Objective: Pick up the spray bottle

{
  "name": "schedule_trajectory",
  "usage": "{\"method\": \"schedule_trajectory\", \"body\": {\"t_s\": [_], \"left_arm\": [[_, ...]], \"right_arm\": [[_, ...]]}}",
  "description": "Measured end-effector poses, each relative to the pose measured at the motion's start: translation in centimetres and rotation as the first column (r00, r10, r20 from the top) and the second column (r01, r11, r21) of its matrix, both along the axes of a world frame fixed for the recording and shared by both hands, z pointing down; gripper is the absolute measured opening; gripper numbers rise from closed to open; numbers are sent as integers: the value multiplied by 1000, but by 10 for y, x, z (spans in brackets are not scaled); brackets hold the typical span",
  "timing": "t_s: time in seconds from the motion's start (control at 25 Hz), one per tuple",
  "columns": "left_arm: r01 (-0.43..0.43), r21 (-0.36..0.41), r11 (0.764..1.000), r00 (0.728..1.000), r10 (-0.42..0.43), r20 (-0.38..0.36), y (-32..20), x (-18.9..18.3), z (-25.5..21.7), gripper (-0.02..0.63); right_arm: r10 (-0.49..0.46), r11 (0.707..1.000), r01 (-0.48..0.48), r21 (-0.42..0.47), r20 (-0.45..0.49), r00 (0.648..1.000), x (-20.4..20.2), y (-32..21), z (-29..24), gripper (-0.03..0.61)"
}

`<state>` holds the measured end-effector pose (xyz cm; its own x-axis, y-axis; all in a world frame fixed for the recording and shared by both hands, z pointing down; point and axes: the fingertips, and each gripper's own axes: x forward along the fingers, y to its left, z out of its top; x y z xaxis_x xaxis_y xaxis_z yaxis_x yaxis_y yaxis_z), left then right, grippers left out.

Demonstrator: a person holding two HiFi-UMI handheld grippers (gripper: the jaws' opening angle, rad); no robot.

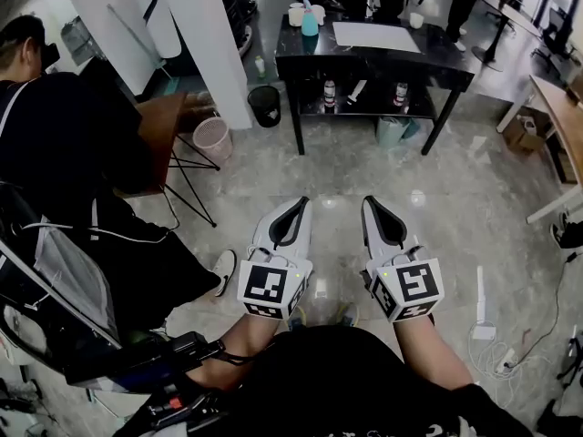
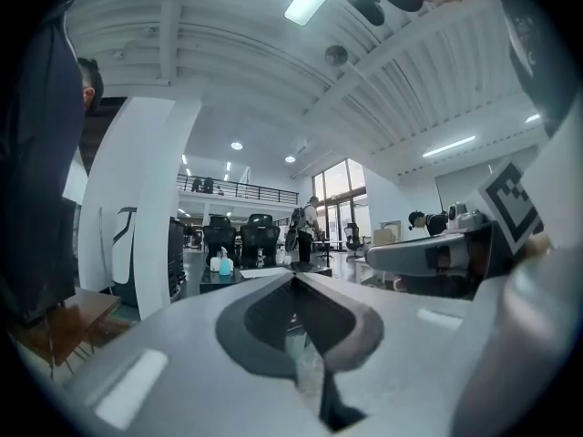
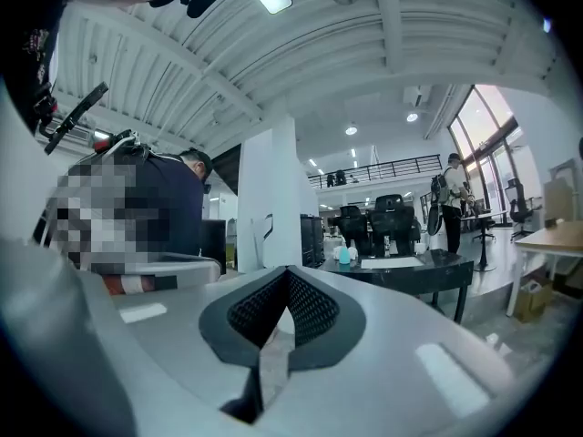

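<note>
The right gripper (image 3: 288,276) has its jaws closed, tips touching, with nothing between them. Far ahead stands a black table (image 3: 437,264). On it, a blue spray bottle (image 3: 344,256) stands just left of a white sheet (image 3: 390,262). A white pillar (image 3: 269,198) rises left of the table.

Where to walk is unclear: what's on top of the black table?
On the black table: a blue spray bottle, white cups, a white sheet. Anything behind them is hidden.

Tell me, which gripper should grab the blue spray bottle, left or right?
Left, probably. The spray bottle stands at the left end of the black table, nearly straight ahead of the left gripper; the right gripper sits further right. Both are far off, jaws shut.
</note>
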<state>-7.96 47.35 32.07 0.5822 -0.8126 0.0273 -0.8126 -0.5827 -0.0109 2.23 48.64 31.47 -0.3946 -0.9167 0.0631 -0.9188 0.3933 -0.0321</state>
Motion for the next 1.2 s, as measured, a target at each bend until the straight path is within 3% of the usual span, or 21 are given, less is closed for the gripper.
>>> {"method": "schedule_trajectory", "body": {"t_s": [0.28, 0.56, 0.76, 1.0, 1.2], "left_arm": [[13, -1, 1000, 1000, -13, 14, -9, 24, -8, 0], [38, 0, 999, 999, -38, 1, -12, 69, -4, 0], [57, -6, 998, 998, -57, 13, -25, 84, 0, 0], [71, -37, 997, 997, -70, 20, -73, 79, 20, 0], [47, -57, 997, 999, -48, 0, -153, 68, 27, 0]], "right_arm": [[-14, 1000, 13, 15, 26, 1000, 26, -7, -5, 23], [-107, 994, 107, 0, 7, 994, 57, -13, 3, 23], [-120, 992, 121, -35, 26, 992, 75, -33, 15, 23], [-138, 989, 139, -57, 32, 990, 72, -85, 30, 23], [-118, 991, 118, -69, 10, 993, 60, -158, 31, 23]]}}
